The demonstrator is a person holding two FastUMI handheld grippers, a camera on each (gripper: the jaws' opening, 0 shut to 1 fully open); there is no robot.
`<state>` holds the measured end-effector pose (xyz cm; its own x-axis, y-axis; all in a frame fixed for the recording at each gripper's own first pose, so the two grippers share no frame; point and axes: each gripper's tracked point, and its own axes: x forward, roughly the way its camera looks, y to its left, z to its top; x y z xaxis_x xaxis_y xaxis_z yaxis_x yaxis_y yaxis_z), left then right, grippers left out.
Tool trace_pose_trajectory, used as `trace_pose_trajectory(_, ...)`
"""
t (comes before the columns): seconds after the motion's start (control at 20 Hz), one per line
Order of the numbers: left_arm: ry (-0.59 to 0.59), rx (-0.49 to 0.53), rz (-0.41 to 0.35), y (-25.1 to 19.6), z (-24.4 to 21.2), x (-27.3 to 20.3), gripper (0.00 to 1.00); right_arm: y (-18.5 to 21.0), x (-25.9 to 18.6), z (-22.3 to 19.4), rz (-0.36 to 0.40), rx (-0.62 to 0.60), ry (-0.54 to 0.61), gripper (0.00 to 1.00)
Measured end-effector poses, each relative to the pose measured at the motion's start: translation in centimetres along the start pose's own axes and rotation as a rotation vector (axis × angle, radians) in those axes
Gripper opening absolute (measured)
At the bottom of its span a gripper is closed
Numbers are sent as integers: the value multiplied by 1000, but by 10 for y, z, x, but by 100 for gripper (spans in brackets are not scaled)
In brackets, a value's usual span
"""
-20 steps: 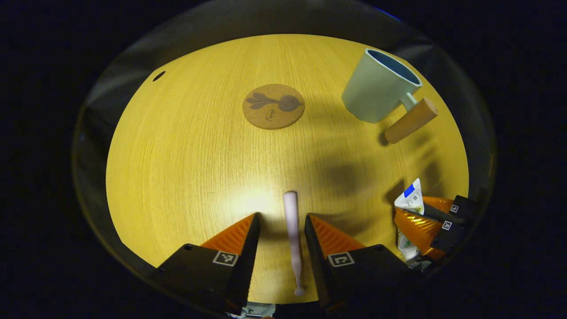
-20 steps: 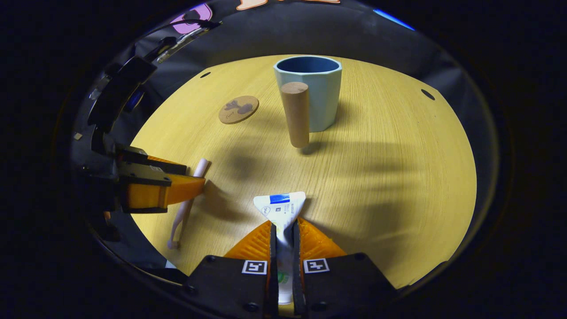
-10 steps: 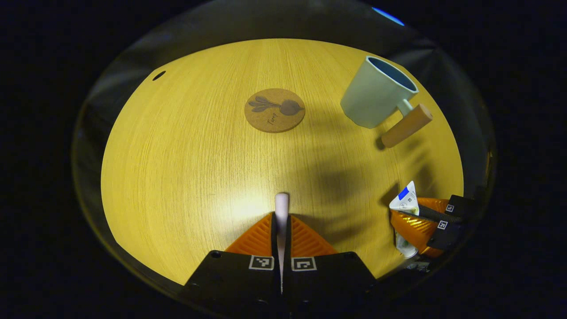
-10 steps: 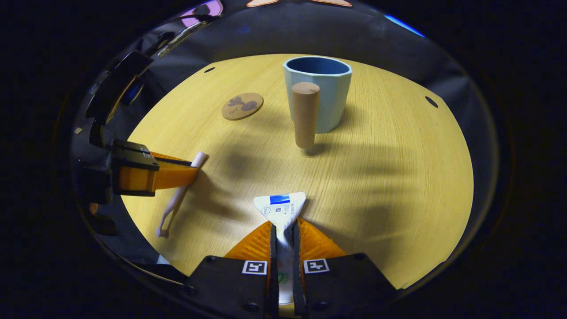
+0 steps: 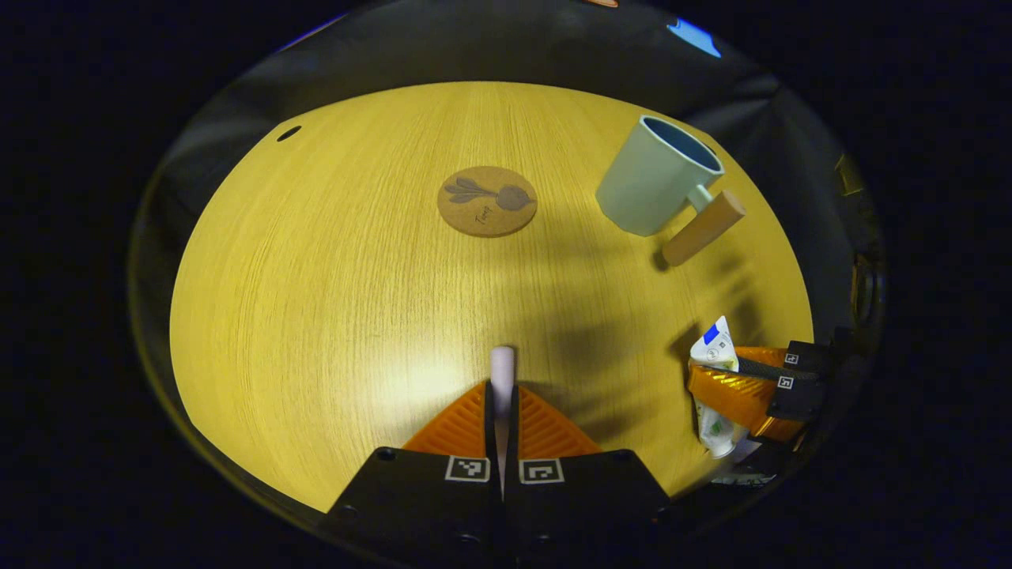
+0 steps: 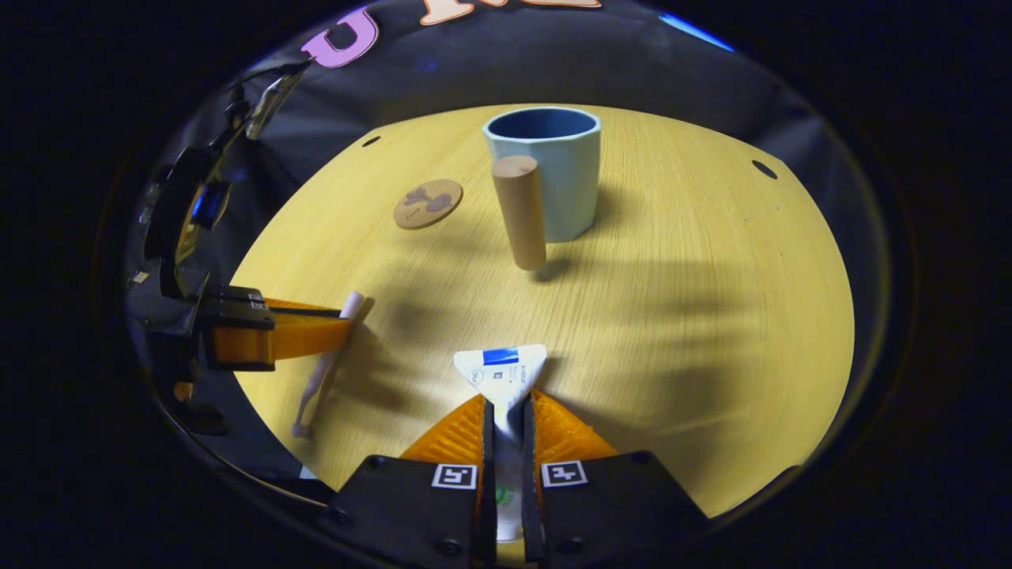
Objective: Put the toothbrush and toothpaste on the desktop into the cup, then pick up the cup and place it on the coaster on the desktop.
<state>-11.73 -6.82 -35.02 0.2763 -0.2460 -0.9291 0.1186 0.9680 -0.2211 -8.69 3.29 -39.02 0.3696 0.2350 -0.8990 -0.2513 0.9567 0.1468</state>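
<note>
Two grippers are at work, and each of ours has something pinched. In the left gripper view, our left gripper (image 5: 501, 395) has its orange fingers drawn in narrow on the pale toothbrush (image 5: 502, 365), whose rounded end sticks out just past the fingertips above the round wooden table (image 5: 316, 300). The right gripper view shows that same gripper (image 6: 336, 328) from the side, with the toothbrush (image 6: 322, 371) slanting down through it toward the table edge; we cannot tell whether its lower end touches the wood.

In the right gripper view, our right gripper (image 6: 506, 411) clamps the toothpaste (image 6: 503, 371) between both fingers, the flat crimped end of the tube fanning out ahead of the tips. From the left gripper view we see it (image 5: 731, 387) at the right edge, the tube (image 5: 710, 356) standing up out of the fingers.

The pale blue cup (image 6: 545, 174) stands upright farther back on the table, its wooden handle (image 6: 519, 213) pointing toward our right gripper. The cork coaster (image 6: 428, 204) lies flat to the cup's left, well apart from it. In the left gripper view the coaster (image 5: 487, 201) sits straight ahead and the cup (image 5: 655, 190) off to the right.
</note>
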Motion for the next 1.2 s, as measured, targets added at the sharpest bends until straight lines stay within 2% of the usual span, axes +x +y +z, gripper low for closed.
trace_pose_trajectory(0.25,-56,-9,-22,18,-1,0,0,2,-12,16,52,104,-60,15)
trace_pose_trajectory(0.45,-106,-25,-46,32,-12,-9,0,1,-32,44,77,137,-130,15)
trace_pose_trajectory(0.7,-139,-49,-69,48,-40,-15,0,10,-53,94,182,234,-230,15)
trace_pose_trajectory(1.0,-183,-86,-60,94,-90,-57,0,2,-72,178,191,211,-403,15)
trace_pose_trajectory(1.2,-213,-104,-56,131,-131,-114,0,-4,-82,239,156,171,-544,15)
